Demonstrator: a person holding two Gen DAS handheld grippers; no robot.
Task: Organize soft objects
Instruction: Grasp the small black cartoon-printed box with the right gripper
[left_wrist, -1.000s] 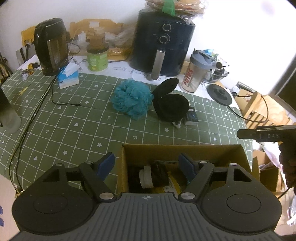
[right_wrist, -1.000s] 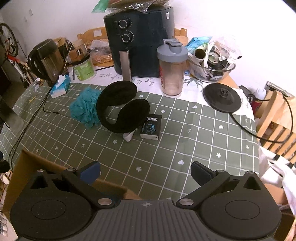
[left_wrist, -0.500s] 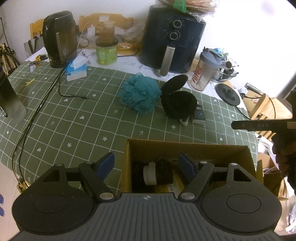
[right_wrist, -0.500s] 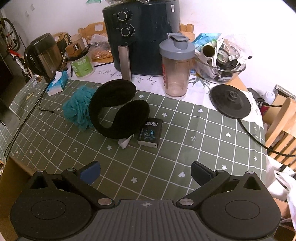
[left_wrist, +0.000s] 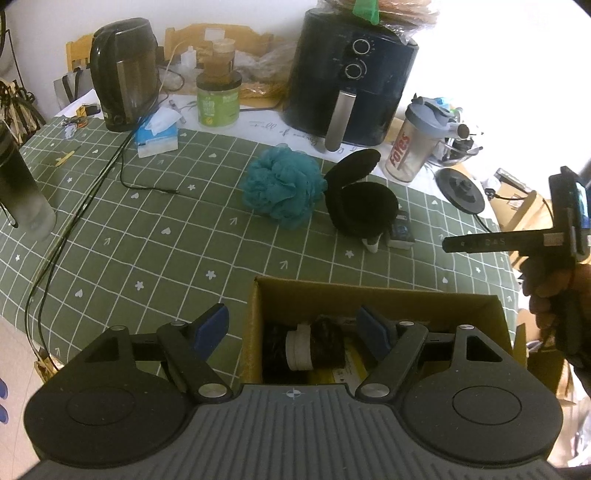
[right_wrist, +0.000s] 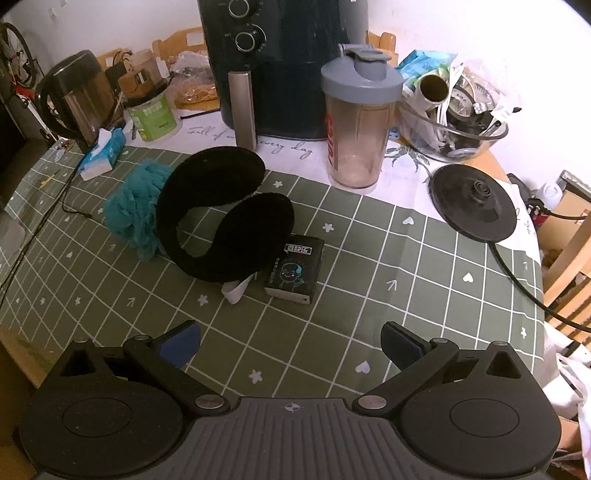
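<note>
Two grippers stand with jaws wide apart and nothing between them. The left gripper (left_wrist: 291, 326) hangs over an open cardboard box (left_wrist: 373, 291) at the near edge of the tabletop (left_wrist: 147, 236); only its view looks inside, onto a dark bundle with a white band (left_wrist: 308, 347). The right gripper (right_wrist: 290, 341) hovers above bare green checked cloth. Beyond it lie black earmuffs (right_wrist: 225, 218), touching a small black packet (right_wrist: 295, 269) on their right, with a teal bath pouf (right_wrist: 133, 206) on their left. Only the right view shows a glass bowl of clutter (right_wrist: 454, 118) far right. The left view alone shows the person's right hand (left_wrist: 554, 291).
</note>
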